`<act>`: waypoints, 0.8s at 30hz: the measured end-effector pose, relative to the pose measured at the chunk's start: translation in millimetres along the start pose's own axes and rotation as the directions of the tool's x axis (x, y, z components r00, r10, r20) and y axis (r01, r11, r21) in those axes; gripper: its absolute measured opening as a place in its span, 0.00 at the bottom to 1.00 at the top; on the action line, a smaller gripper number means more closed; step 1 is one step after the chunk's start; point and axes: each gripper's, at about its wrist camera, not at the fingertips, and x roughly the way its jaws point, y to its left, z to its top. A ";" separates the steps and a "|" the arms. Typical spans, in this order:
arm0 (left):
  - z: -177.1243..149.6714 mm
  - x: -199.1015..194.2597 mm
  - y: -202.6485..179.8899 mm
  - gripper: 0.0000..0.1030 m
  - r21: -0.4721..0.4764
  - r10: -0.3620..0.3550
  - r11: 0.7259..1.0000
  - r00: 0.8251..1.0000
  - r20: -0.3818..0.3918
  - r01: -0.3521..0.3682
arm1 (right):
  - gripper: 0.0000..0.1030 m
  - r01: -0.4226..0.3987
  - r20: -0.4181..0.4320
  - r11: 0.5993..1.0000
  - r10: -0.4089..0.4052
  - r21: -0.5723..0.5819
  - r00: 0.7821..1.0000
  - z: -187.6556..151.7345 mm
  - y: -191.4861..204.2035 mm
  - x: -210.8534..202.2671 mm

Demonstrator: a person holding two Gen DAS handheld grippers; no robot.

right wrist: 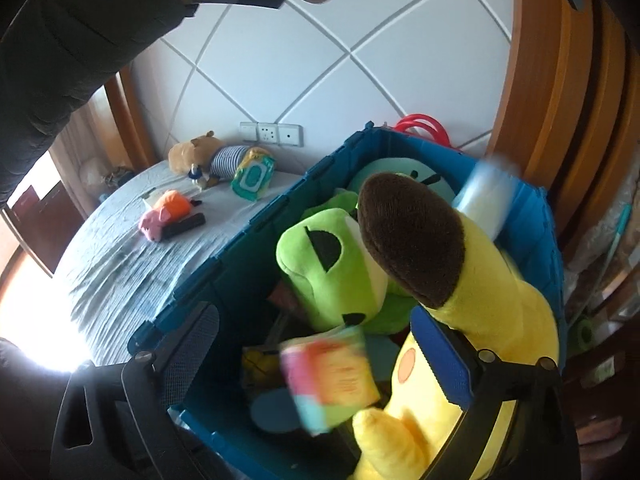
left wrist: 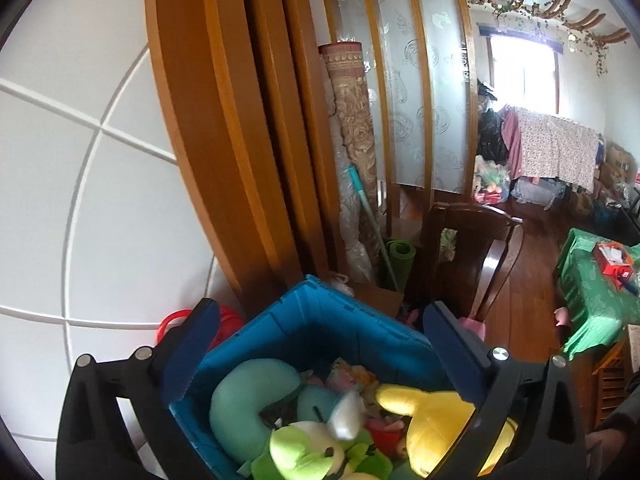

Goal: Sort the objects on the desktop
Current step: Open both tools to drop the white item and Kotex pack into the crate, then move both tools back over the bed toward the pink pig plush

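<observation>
Both my tongs hang spread wide, gripping nothing, over the blue crate (right wrist: 256, 216): my right gripper (right wrist: 316, 348) above a blurred colourful packet (right wrist: 332, 376) inside it, my left gripper (left wrist: 316, 344) above the yellow plush (left wrist: 432, 420) and green plush (left wrist: 304, 448). Beyond the crate, on the grey-clothed table (right wrist: 120, 264), lie a pink-and-orange toy (right wrist: 164, 214), a wipes pack (right wrist: 254, 174) and a brown plush (right wrist: 196, 152).
</observation>
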 end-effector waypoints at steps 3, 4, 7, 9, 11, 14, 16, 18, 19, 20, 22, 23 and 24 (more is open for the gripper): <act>-8.4 -11.0 5.9 1.00 -0.006 0.033 0.999 0.999 -0.013 -0.033 | 0.95 0.012 0.002 1.000 -0.012 -0.004 1.000 -0.6 1.1 -1.5; -11.2 -16.3 6.5 1.00 -0.007 0.042 0.999 0.999 -0.013 -0.042 | 0.95 0.016 0.002 1.000 -0.016 -0.005 1.000 -0.8 1.4 -2.0; -22.3 -40.1 11.2 1.00 -0.021 0.084 0.996 0.996 0.001 -0.084 | 0.95 0.028 0.004 1.000 -0.028 -0.008 1.000 -1.3 2.5 -3.5; -30.8 -58.6 15.2 1.00 -0.034 0.116 0.993 0.993 0.015 -0.115 | 0.95 0.033 0.010 0.999 -0.033 -0.008 0.999 -0.3 6.0 -4.1; -39.2 -77.1 19.3 1.00 -0.048 0.148 0.988 0.989 0.028 -0.146 | 0.96 0.036 0.022 0.999 -0.036 -0.004 0.999 2.1 12.5 -4.3; -69.5 -117.8 37.7 1.00 -0.115 0.226 0.969 0.972 0.056 -0.219 | 0.96 0.039 0.039 0.999 -0.039 0.002 0.998 5.7 22.3 -4.7; -95.2 -148.7 51.9 1.00 -0.165 0.287 0.948 0.955 0.078 -0.271 | 0.96 0.042 0.050 0.999 -0.042 0.005 0.998 8.2 28.8 -4.9; -133.4 -187.1 70.0 1.00 -0.235 0.380 0.906 0.921 0.090 -0.351 | 0.97 0.044 0.062 0.999 -0.045 0.009 0.997 10.6 35.3 -5.1; -149.5 -201.7 76.9 1.00 -0.256 0.408 0.891 0.908 0.092 -0.375 | 0.97 0.045 0.067 0.999 -0.046 0.011 0.997 11.8 38.6 -5.2; -173.6 -222.5 86.8 1.00 -0.286 0.452 0.865 0.888 0.089 -0.412 | 0.97 0.046 0.073 0.999 -0.047 0.013 0.996 13.0 41.8 -5.3; -216.1 -255.0 103.7 1.00 -0.326 0.524 0.816 0.849 0.071 -0.477 | 0.97 0.048 0.084 0.999 -0.050 0.017 0.995 15.5 48.3 -5.5; -238.8 -270.6 111.2 1.00 -0.344 0.556 0.791 0.829 0.061 -0.506 | 0.97 0.050 0.090 0.999 -0.051 0.019 0.995 16.7 51.6 -5.6; -259.6 -283.6 117.8 1.00 -0.361 0.582 0.767 0.812 0.043 -0.531 | 0.97 0.051 0.096 0.999 -0.052 0.021 0.994 17.9 54.8 -5.7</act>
